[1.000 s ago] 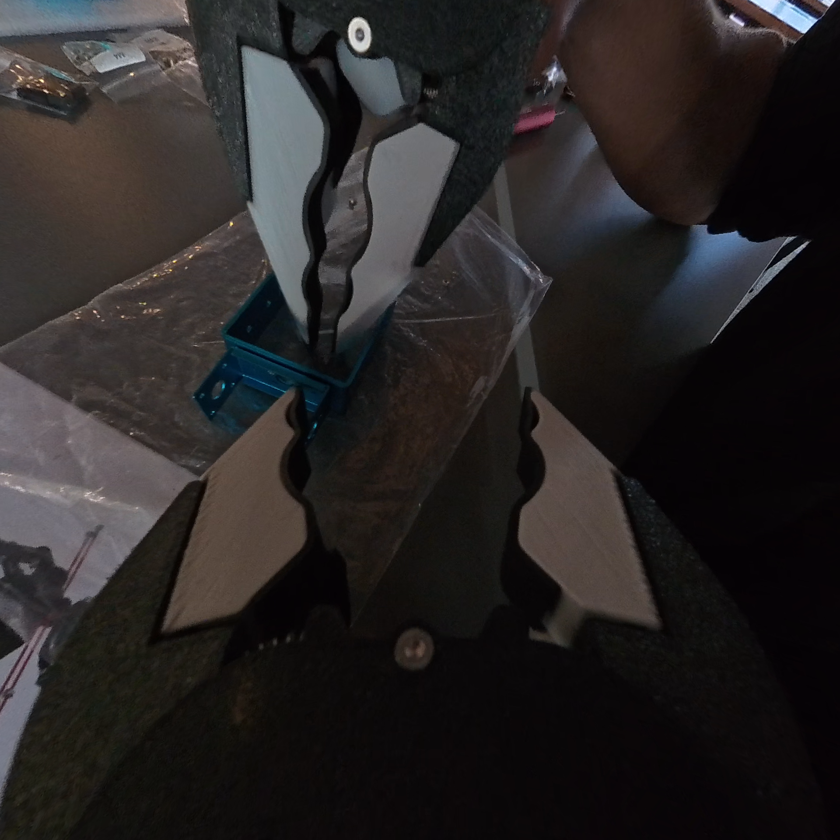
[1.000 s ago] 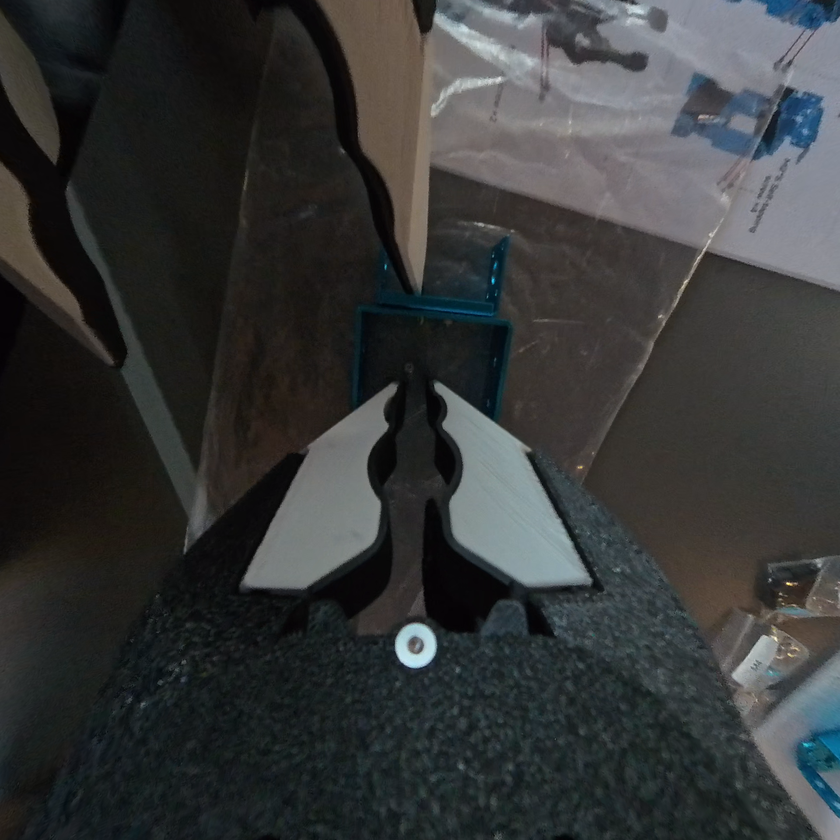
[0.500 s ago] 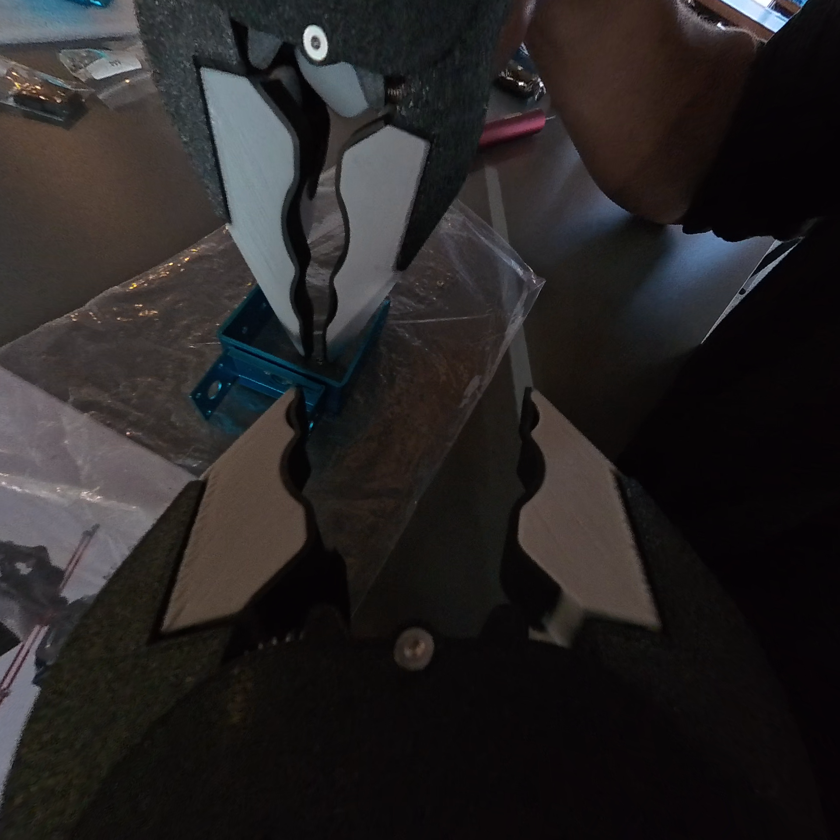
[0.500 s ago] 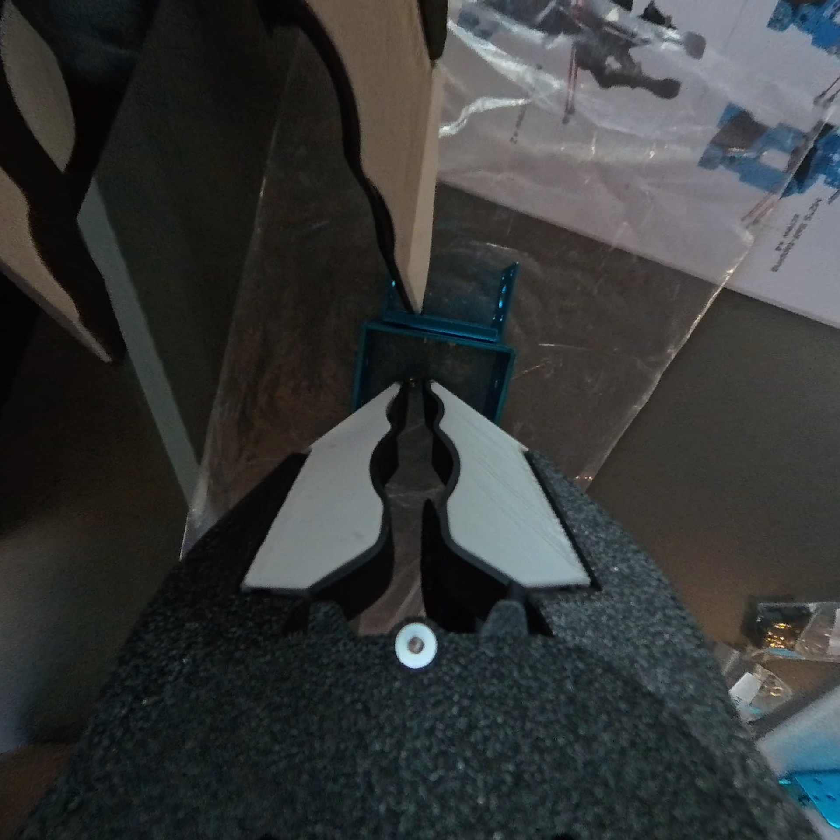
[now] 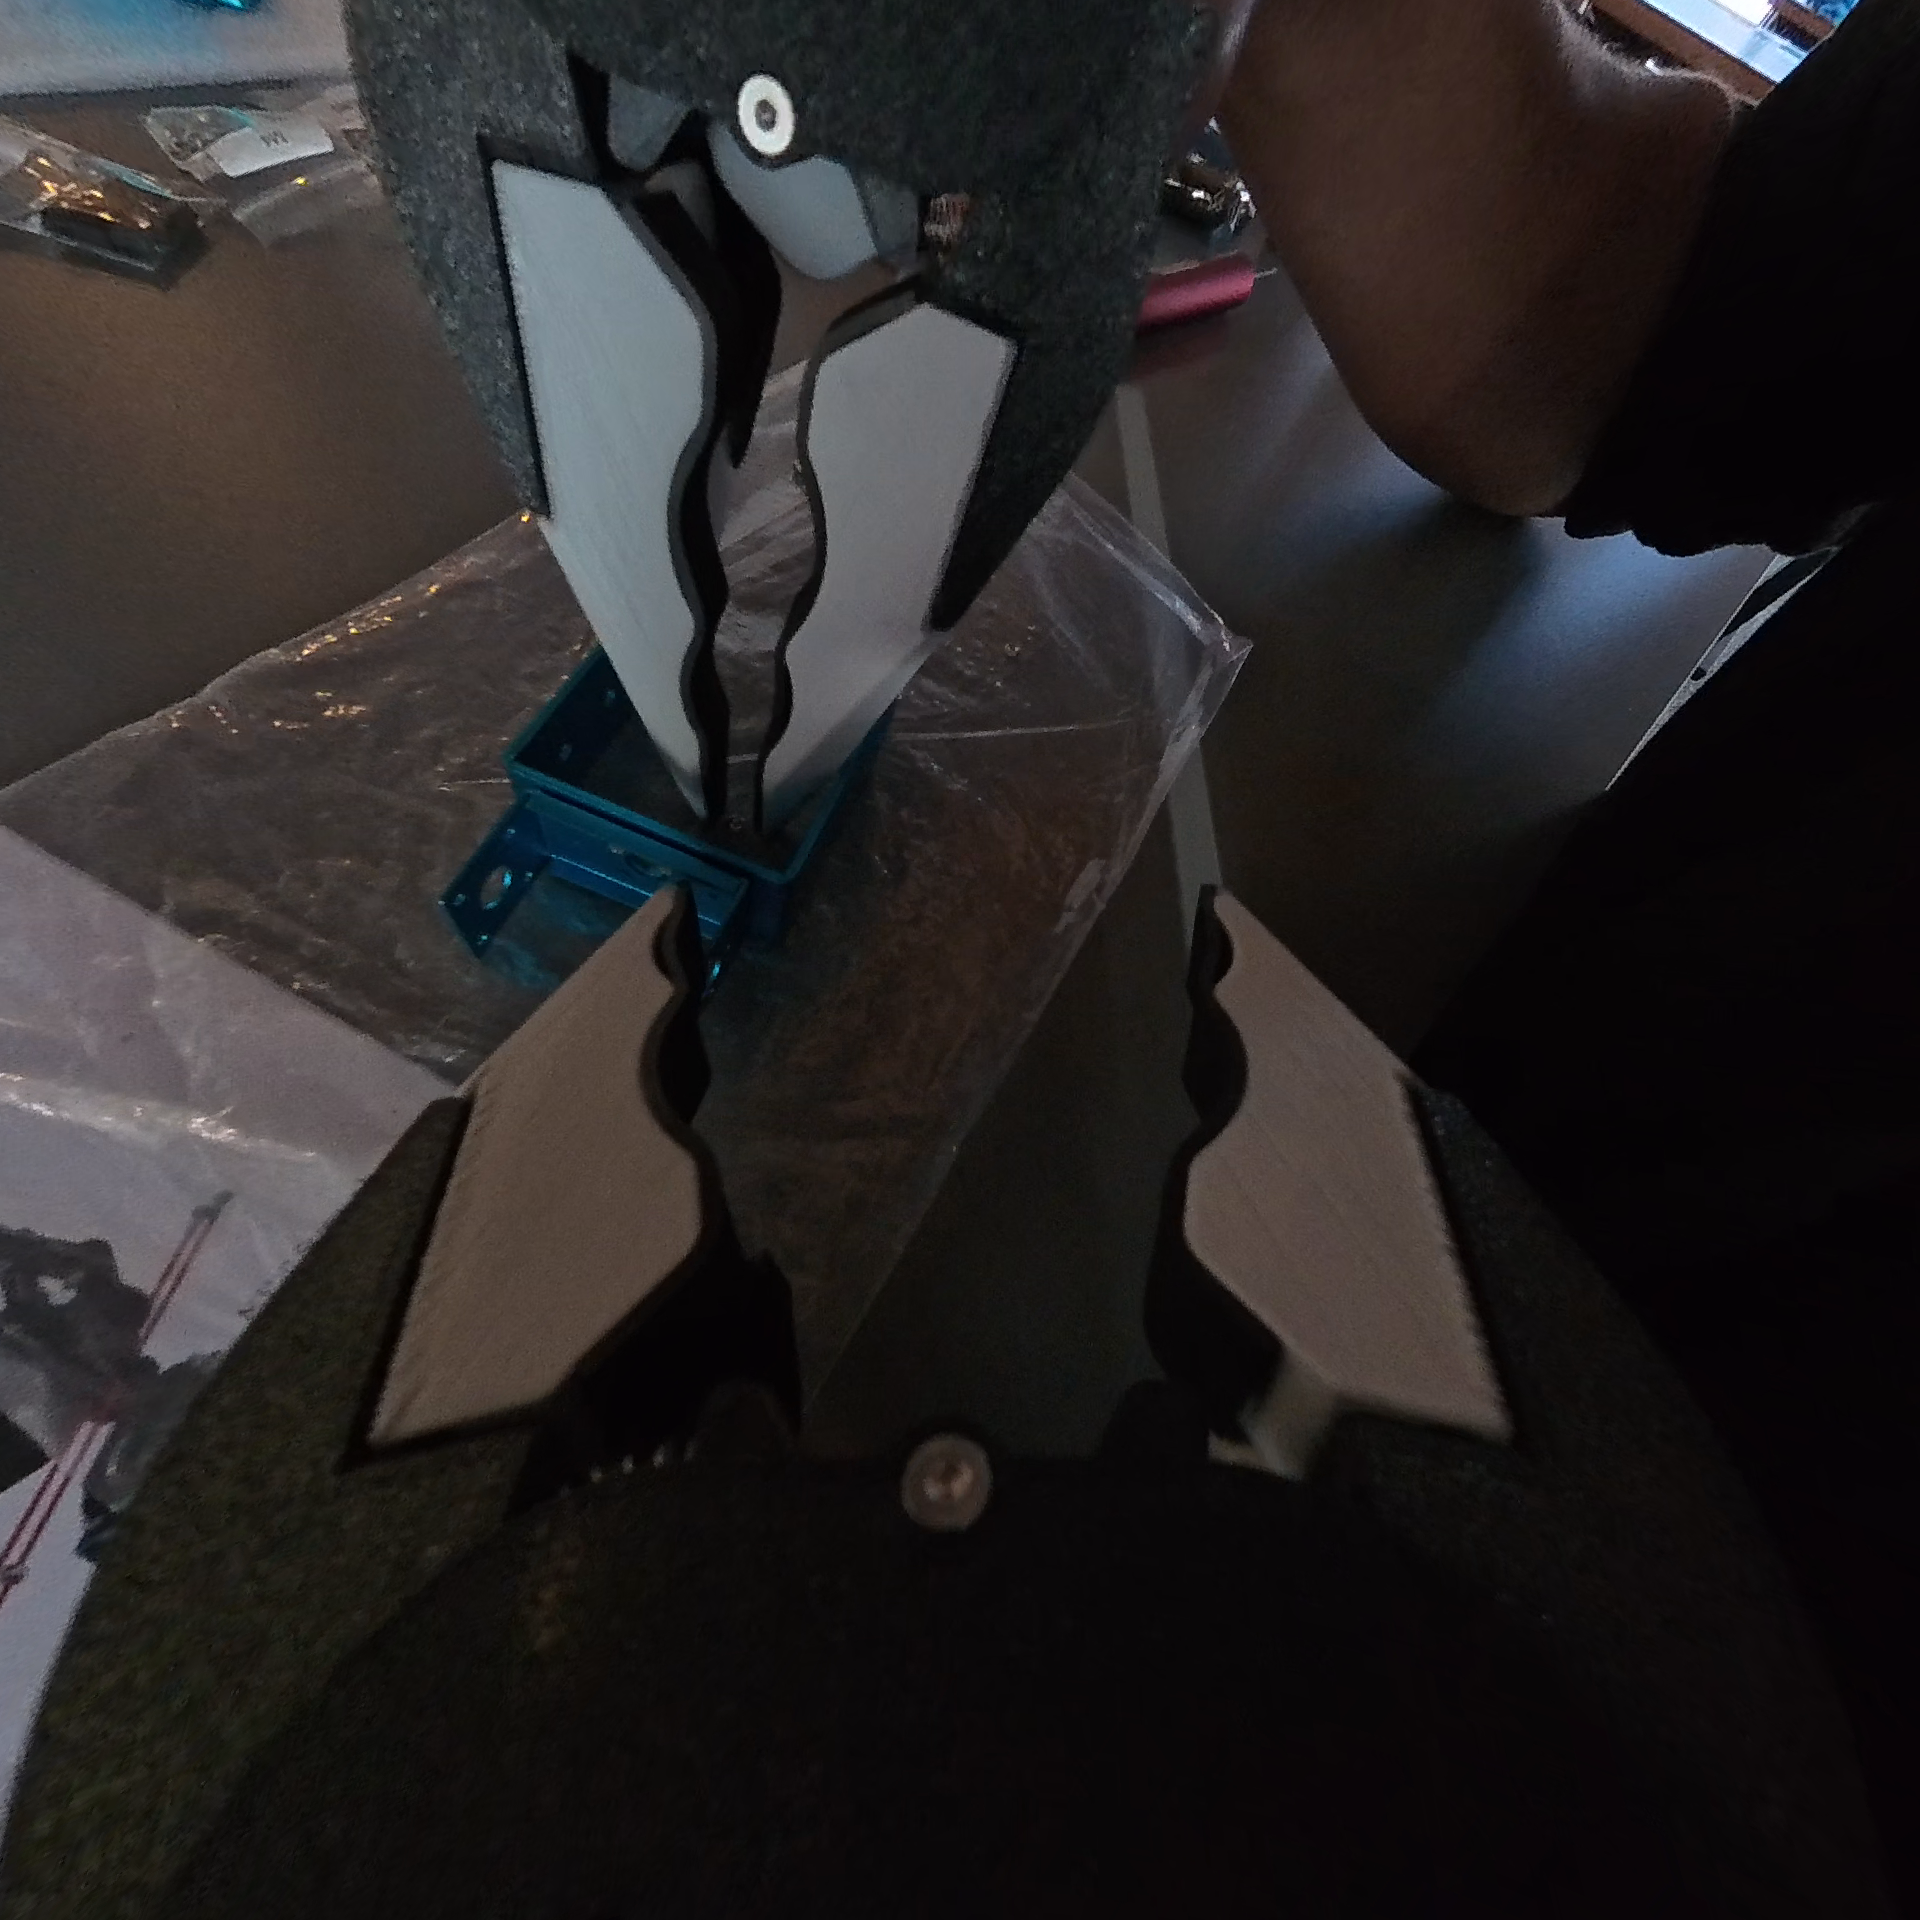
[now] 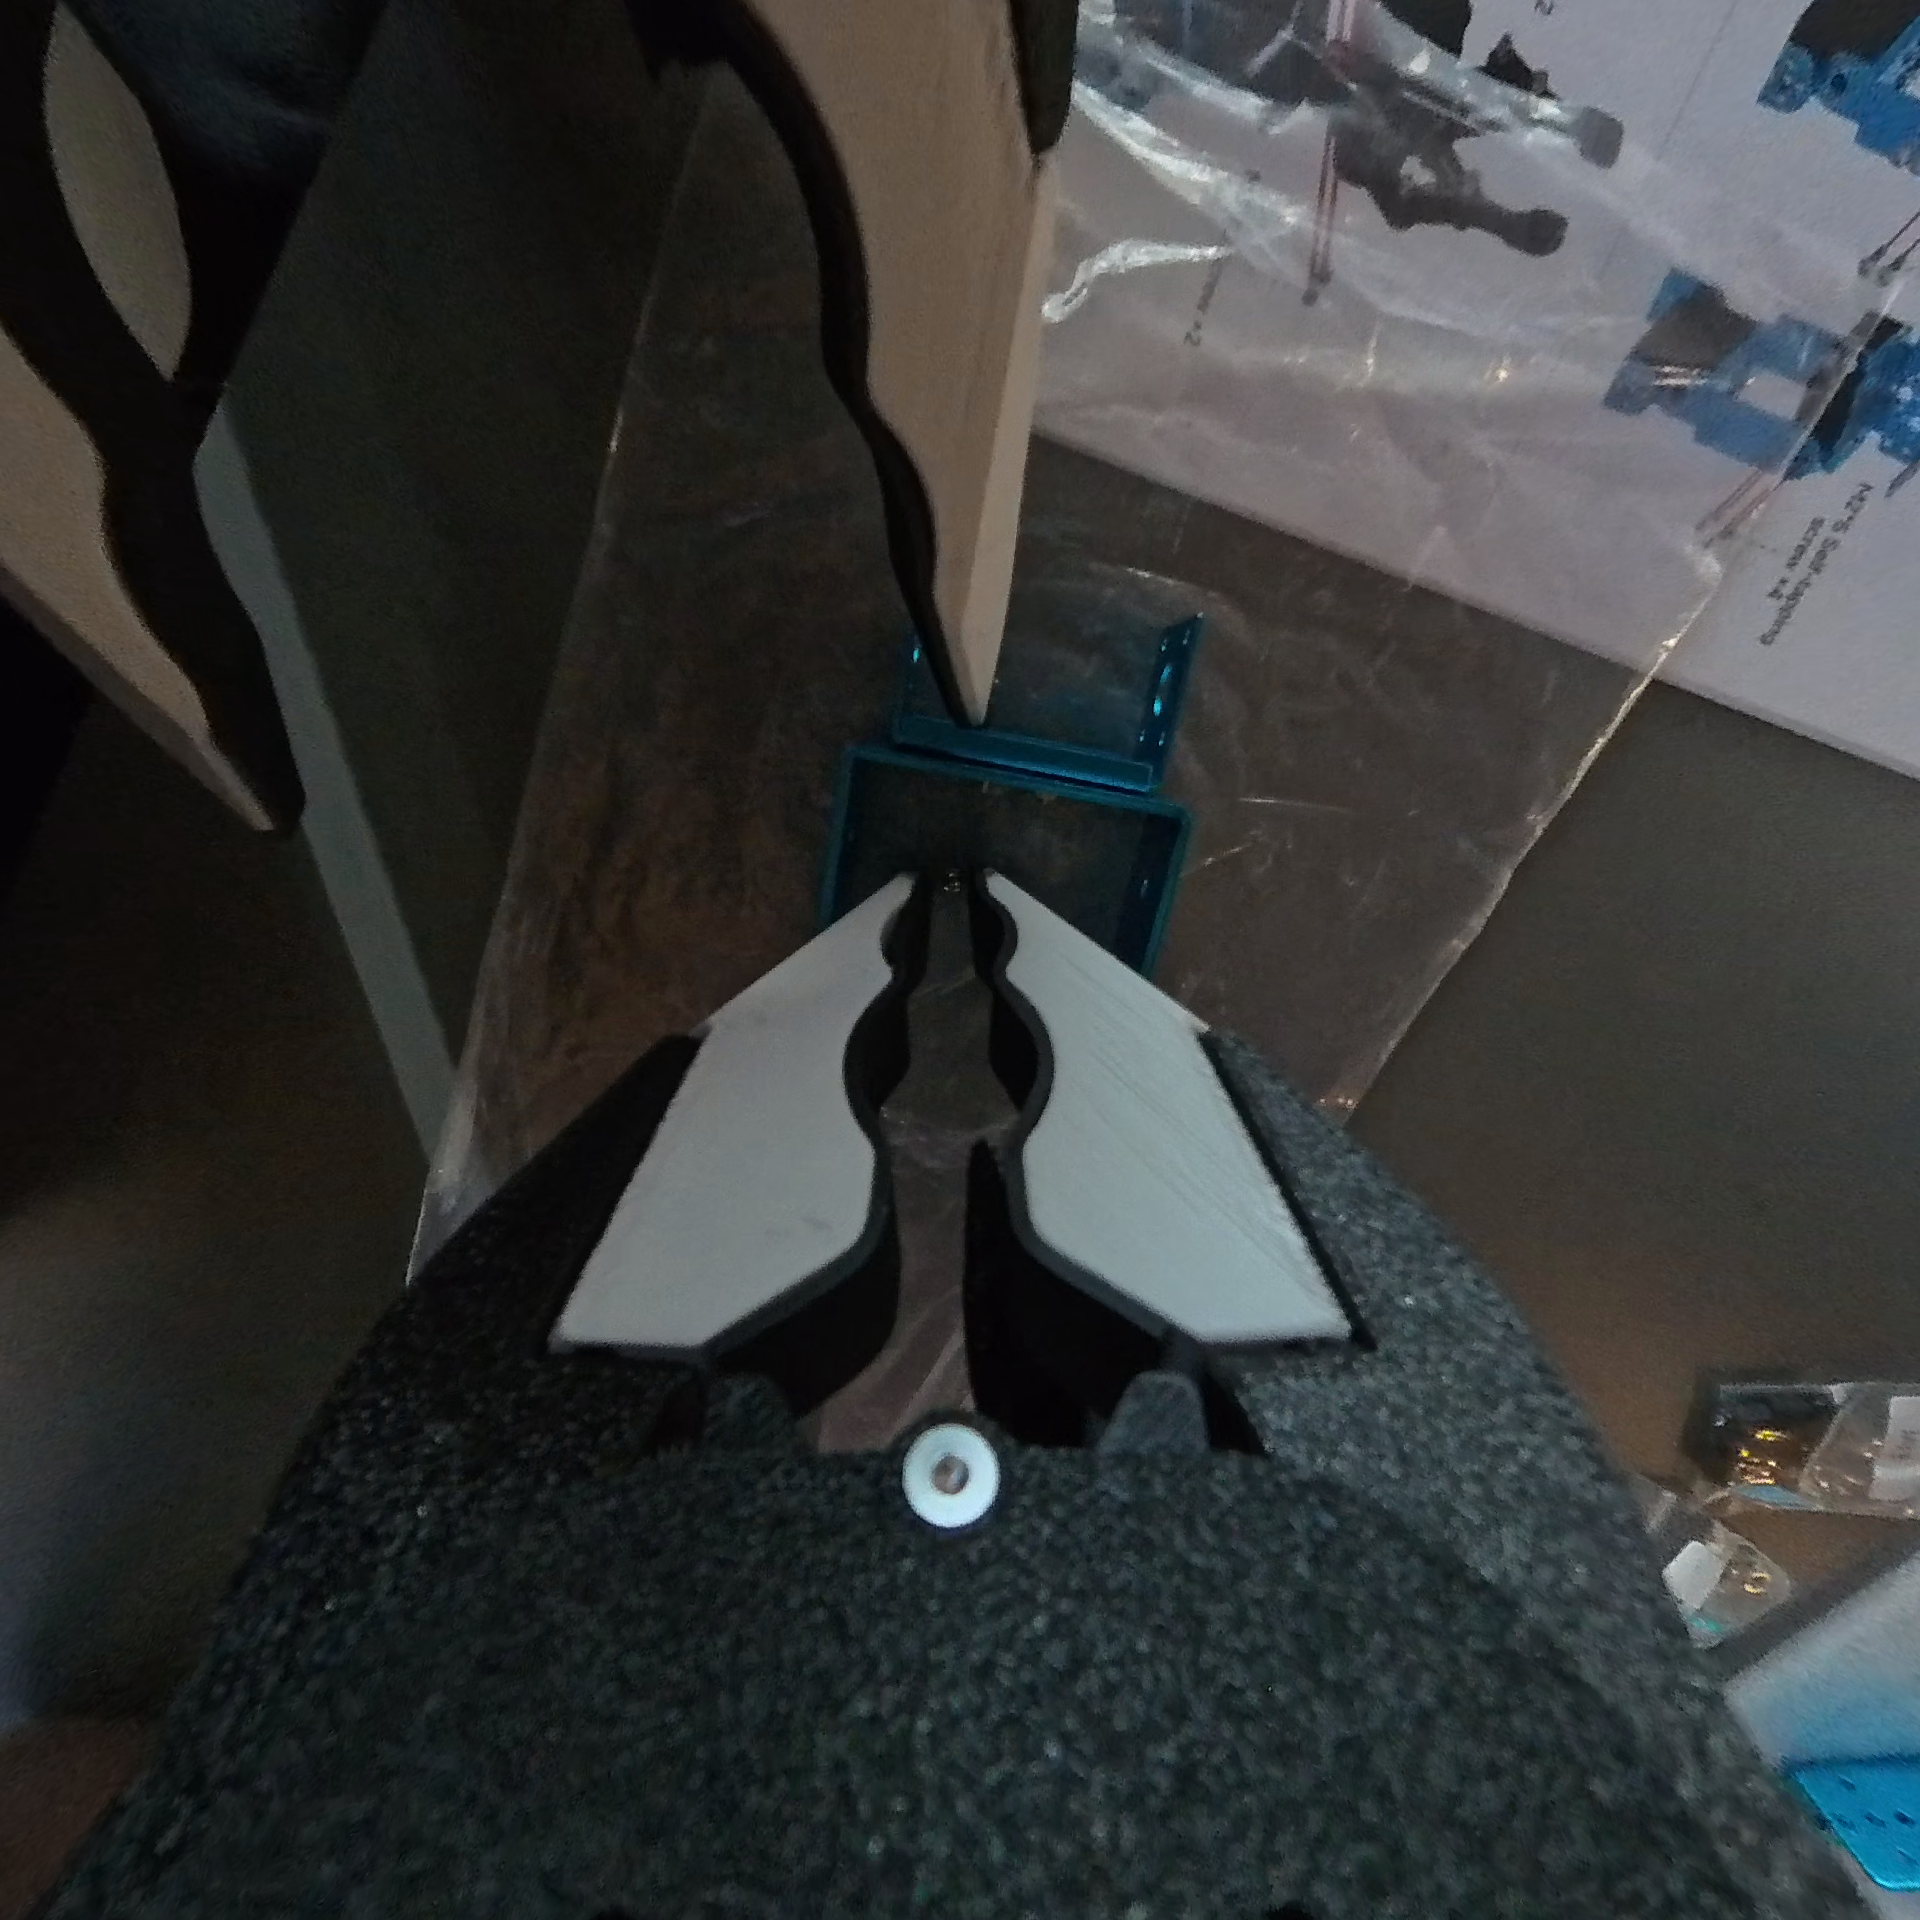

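My right tool (image 6: pixel 948 881), nearly closed on a tiny screw (image 6: pixel 948 883) inside the blue bracket (image 6: pixel 1164 862); left tool (image 5: pixel 940 914) spread apart, one tip at the bracket. The screw could slip free.

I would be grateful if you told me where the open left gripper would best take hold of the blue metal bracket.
Probably the near upright flange of the blue metal bracket, taken from above with the jaws straddling the thin wall. The bracket sits on a clear plastic sheet; its walls stand up, thin and straight. The right gripper, nearly shut, already fills the open box part, so the left gripper has the outer side.
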